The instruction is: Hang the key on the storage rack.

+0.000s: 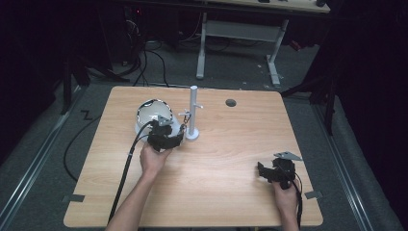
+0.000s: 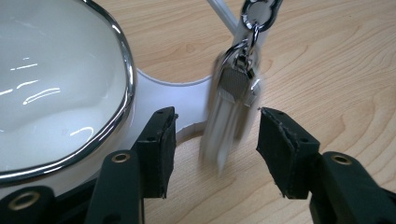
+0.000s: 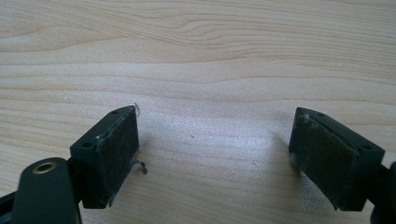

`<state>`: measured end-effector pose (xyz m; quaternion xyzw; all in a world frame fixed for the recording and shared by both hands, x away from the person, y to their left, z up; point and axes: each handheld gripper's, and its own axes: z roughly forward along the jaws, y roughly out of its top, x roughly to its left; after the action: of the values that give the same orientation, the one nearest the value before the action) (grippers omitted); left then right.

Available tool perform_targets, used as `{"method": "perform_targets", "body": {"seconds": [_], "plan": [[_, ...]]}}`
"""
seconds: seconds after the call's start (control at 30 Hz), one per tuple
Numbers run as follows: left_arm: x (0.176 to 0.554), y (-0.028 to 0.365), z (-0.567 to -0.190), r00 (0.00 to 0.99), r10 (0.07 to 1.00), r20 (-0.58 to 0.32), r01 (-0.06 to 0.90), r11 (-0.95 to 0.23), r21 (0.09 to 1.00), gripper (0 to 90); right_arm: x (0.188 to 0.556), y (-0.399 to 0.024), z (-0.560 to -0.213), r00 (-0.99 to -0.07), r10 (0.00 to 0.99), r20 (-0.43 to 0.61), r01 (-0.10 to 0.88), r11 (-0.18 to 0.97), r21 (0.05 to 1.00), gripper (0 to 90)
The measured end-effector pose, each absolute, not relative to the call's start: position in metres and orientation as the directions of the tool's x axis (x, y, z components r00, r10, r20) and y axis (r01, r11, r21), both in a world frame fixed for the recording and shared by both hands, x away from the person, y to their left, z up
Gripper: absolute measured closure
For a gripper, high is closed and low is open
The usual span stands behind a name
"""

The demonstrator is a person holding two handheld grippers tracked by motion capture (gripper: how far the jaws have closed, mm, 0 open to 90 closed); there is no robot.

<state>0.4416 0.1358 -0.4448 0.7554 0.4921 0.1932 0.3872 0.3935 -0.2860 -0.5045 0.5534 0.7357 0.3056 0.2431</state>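
Beyond the left gripper (image 1: 166,137), a light wooden table (image 1: 216,192) is sitting on grey carpet (image 1: 43,149), black cables (image 1: 149,67) are trailing across it, a white-legged desk (image 1: 240,33) is standing farther back, and darkness is swallowing the room's edges.

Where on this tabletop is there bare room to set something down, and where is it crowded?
Bare wood spans the table's middle between the left gripper and right gripper, and the far right around the round hole. The far-left area is crowded: bowl, white stand and hanging keys sit together.
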Motion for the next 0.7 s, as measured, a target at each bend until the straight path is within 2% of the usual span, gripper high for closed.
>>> {"method": "perform_targets", "body": {"seconds": [0.7], "plan": [[0.417, 0.149, -0.433, 0.450, 0.889, -0.083, 0.546, -0.200, 0.813, 46.6, 0.394, -0.286, -0.505, -0.269, 0.963, -0.020, 0.666, 0.200, 0.719, 16.1]]}}
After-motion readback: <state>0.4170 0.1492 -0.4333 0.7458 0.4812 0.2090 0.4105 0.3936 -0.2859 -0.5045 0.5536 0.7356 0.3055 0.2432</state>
